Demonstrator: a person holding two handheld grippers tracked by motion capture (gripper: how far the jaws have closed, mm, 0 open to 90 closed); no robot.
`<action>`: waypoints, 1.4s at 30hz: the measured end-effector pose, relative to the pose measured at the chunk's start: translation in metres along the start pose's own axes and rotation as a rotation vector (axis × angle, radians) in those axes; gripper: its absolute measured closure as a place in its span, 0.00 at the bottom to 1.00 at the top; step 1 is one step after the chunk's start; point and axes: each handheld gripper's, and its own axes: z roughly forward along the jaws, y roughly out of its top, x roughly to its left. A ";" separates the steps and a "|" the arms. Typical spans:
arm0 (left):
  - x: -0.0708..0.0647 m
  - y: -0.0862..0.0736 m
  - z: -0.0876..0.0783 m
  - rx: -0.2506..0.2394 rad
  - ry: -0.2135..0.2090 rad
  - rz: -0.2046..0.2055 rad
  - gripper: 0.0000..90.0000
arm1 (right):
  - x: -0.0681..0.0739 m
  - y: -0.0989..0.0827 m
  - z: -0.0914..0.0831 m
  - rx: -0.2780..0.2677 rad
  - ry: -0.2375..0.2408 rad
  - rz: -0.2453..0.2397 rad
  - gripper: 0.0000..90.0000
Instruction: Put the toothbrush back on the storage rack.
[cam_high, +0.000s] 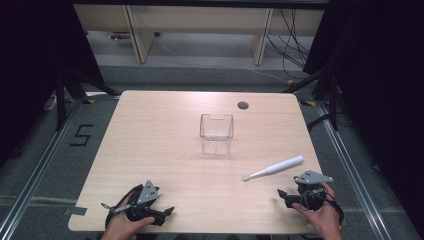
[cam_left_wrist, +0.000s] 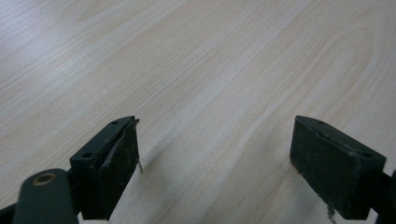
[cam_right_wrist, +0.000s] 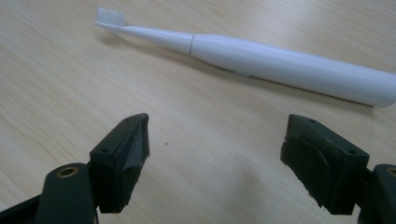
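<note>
At the near right corner of a pale wood table (cam_high: 165, 150), the right gripper (cam_high: 289, 196) sits low over the surface with its jaws spread wide and nothing between them. In the right gripper view the two black pads (cam_right_wrist: 123, 158) frame bare wood, and a white electric toothbrush (cam_right_wrist: 261, 63) lies flat just beyond them, untouched, bristle head to the left and handle running off to the right. From the high view the toothbrush (cam_high: 274, 168) rests on the right side of the table, brush end toward the centre, handle angled to the far right, just beyond the gripper and apart from it.

The left gripper (cam_high: 167, 212), held by a hand at the near left edge, is likewise wide open (pads (cam_left_wrist: 116, 163) well apart in the left gripper view, only wood grain between them) and grips nothing. It looks to hover just above the tabletop, though contact is hard to judge from above.

A clear plastic container (cam_high: 217, 133) stands upright and apparently empty approx. mid-table, far from both grippers and left of the toothbrush. A small dark grommet hole (cam_high: 243, 105) marks the far side of the table.
</note>
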 end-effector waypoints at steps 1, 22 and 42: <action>0.000 0.000 0.000 -0.001 -0.002 0.003 0.17 | 0.000 0.001 -0.001 -0.004 0.006 0.017 0.26; 0.000 0.001 -0.001 -0.002 -0.002 0.002 0.17 | -0.014 0.014 0.001 -0.061 -0.054 0.005 0.35; 0.001 0.000 -0.002 0.007 -0.004 0.002 0.17 | -0.036 0.040 0.014 -0.086 -0.116 -0.027 0.91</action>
